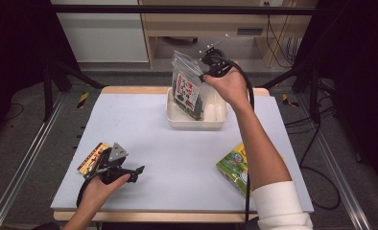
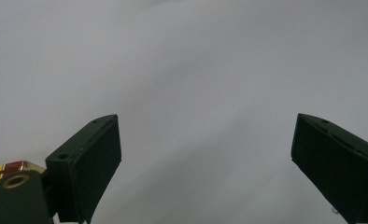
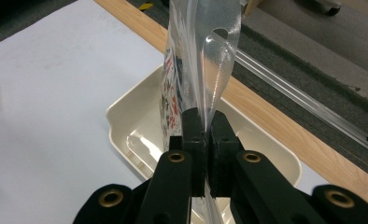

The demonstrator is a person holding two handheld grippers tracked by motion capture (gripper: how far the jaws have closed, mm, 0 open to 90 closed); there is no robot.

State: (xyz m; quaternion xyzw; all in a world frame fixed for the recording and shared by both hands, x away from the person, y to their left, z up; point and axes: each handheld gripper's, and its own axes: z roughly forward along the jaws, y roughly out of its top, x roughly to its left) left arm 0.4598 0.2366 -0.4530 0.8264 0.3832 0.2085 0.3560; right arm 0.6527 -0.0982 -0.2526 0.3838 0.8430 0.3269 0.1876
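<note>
Over the tray (image 1: 177, 122), right tongs (image 1: 207, 67) pinch the clear bag (image 1: 187, 88); left tongs (image 1: 138, 171) gape empty.

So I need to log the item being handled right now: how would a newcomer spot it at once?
Start at the cream tray at the far edge of the pale table. Hanging over it, pinched at its top edge by the right gripper, is a clear plastic bag with a red, white and black label. Unlike the yellow packet and green packet, it is see-through and off the table.

Glossy clear plastic bag (image 3: 205, 56); smooth cream plastic tray (image 3: 126, 121).
</note>
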